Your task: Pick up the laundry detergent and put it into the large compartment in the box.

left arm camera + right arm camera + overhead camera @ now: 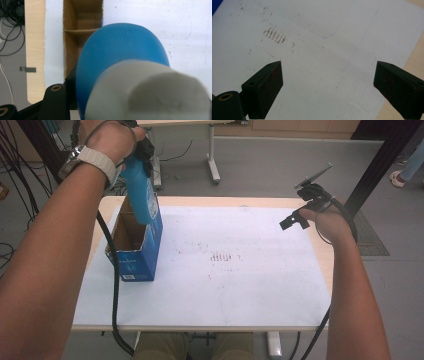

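Note:
My left gripper (142, 154) is shut on the neck of a blue bottle (142, 192), held upright at the table's left. The bottle's lower end sits inside the open top of a blue cardboard box (142, 257). In the left gripper view the bottle (120, 50) and its white cap (150, 92) loom close, with the box's brown divided inside (82, 25) beyond them. My right gripper (295, 220) hovers over the table's right side. Its jaws stand wide apart and open over the sheet, nothing between them (327, 82).
A white sheet (240, 285) with faint reddish marks (274, 35) covers the wooden table (200, 200). Cables (15, 165) lie on the floor at the left. Another table's leg (212, 162) stands behind. A black post (385, 160) rises at the right.

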Demonstrator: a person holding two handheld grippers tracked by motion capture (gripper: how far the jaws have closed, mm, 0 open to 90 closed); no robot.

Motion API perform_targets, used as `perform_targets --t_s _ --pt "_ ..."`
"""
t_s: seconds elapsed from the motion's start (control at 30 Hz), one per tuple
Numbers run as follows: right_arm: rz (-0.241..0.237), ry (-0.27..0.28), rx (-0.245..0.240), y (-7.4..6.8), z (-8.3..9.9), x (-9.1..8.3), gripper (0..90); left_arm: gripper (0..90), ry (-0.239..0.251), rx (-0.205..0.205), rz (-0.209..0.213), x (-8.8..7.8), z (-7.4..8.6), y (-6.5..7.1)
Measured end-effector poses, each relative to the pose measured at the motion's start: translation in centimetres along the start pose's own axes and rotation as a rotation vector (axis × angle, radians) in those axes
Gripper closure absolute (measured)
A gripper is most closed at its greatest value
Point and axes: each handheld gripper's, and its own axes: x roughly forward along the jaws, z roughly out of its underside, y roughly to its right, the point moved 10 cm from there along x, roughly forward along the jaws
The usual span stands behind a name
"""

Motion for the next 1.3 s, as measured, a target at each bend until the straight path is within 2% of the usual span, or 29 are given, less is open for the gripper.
perform_targets --t_s 0.27,0.53,0.93,1.3 --pt "0.0 -0.001 -0.002 -0.1 0.0 0.1 8.5 39.3 -0.004 -0.017 -0.018 0.0 0.1 -1.3" --pt "0.0 -0.007 0.006 0.1 0.2 0.1 8.5 39.3 -0.016 -0.017 -0.021 0.4 0.1 -2.4" --pt "0.0 -0.003 0.006 0.1 0.4 -0.1 8.5 39.3 -0.02 -0.019 -0.039 0.7 0.1 -3.1" --pt "-0.001 -0.004 0.009 0.0 0.5 -0.1 8.5 39.3 -0.026 -0.01 -0.057 2.3 -0.1 -3.8"
